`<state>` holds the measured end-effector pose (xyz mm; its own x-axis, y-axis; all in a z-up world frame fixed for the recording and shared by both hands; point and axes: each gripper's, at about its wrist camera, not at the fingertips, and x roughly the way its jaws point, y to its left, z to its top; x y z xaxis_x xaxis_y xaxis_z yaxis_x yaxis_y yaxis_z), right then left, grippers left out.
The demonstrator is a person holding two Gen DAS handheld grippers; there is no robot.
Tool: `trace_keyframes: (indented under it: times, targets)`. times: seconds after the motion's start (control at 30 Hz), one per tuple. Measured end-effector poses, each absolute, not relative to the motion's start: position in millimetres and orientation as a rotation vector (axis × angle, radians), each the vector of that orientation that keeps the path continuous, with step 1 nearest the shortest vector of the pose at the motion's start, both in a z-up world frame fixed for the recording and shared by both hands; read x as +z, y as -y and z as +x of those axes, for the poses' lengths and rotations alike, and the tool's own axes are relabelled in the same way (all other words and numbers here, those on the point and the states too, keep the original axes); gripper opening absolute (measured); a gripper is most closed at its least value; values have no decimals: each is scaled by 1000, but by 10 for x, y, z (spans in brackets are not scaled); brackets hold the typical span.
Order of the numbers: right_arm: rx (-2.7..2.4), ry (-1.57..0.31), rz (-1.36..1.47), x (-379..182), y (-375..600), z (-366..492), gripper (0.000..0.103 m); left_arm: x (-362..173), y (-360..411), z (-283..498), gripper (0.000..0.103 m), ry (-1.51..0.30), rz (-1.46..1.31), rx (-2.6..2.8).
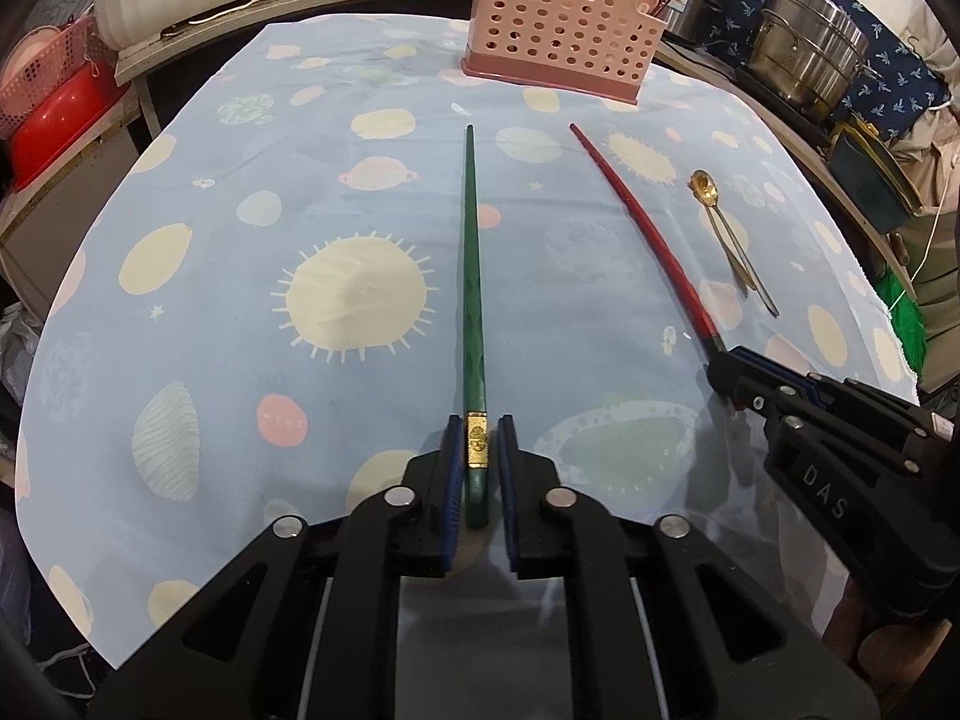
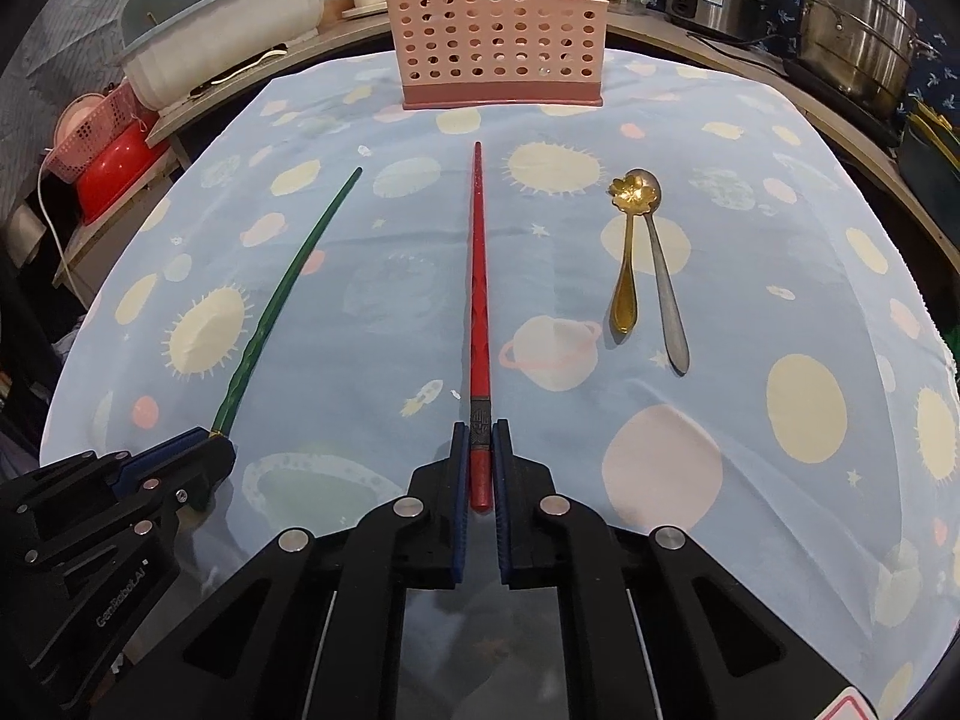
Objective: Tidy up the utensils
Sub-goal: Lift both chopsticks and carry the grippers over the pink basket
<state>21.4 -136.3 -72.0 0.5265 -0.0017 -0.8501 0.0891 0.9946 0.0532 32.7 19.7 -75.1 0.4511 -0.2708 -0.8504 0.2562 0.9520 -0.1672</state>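
Nothing had reached the perforated pink plastic basket (image 2: 501,30). The left gripper (image 1: 478,444) pinched green chopsticks (image 1: 471,276), the right gripper (image 2: 480,438) red chopsticks (image 2: 478,276); two spoons (image 2: 645,264) lay untouched on the cloth.

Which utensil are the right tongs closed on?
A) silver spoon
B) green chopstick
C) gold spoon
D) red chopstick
D: in the right wrist view the right tongs pinch the red chopstick near its thick end, while the left tongs grip the green chopstick and both spoons lie untouched on the cloth.
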Motion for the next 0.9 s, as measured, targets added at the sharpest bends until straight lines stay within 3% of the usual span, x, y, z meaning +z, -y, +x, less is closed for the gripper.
trace_keyframes:
  times: [0.37,0.9]
  targets:
    - [-64,-953,121,-389,1488,139,7,-471,-204,253,8,-995,30,-320]
    - [-84,-729,137,645,1750,201,7,503,-136,607,7,-818,15,-312]
